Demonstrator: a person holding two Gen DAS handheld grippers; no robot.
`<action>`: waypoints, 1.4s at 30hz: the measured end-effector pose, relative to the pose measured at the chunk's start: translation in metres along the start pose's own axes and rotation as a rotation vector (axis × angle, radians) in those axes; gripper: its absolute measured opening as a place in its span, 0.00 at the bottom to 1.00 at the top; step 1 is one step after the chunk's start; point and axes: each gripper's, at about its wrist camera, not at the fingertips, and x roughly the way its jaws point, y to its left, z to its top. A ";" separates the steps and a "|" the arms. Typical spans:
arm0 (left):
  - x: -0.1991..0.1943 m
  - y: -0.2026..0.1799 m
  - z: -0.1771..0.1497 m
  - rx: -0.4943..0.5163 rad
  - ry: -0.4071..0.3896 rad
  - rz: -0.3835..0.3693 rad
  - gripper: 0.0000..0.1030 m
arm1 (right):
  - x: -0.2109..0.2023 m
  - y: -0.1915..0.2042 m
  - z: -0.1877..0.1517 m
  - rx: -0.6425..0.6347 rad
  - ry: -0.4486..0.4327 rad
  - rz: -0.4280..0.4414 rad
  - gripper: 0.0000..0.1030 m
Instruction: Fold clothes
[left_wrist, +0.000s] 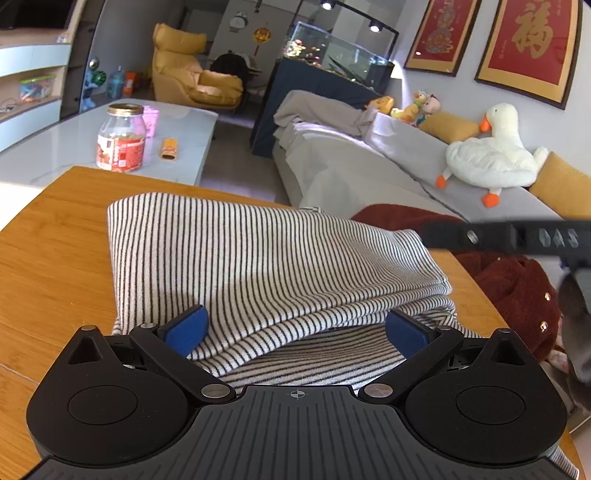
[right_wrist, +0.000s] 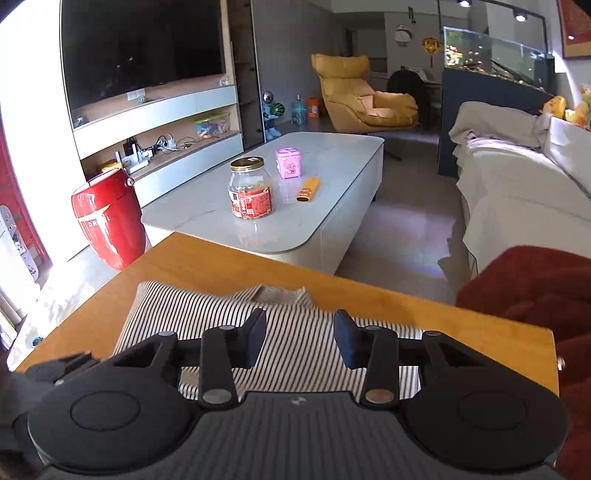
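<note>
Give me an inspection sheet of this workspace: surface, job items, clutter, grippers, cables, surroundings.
Surface: wooden table, bare around the clothes.
Job's things: striped garment folded in layers on the table; red garment at its right edge, unfolded.
Clutter: nothing seen on the table.
Grippers: left hand-held gripper open, fingers either side of the striped folds; right hand-held gripper open above the striped garment.
Cables: none on the table; some on the TV shelf.
Surroundings: coffee table with jar, sofa with plush goose, yellow armchair, fish tank.
</note>
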 end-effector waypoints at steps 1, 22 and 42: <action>0.000 0.001 0.000 -0.006 0.000 -0.005 1.00 | 0.017 0.000 0.009 -0.002 0.018 0.009 0.39; -0.098 0.086 0.044 -0.294 -0.088 -0.030 1.00 | -0.084 0.035 -0.016 -0.110 0.074 0.159 0.04; -0.107 0.043 -0.011 -0.040 0.217 -0.024 1.00 | -0.142 -0.035 -0.057 0.096 0.103 0.048 0.65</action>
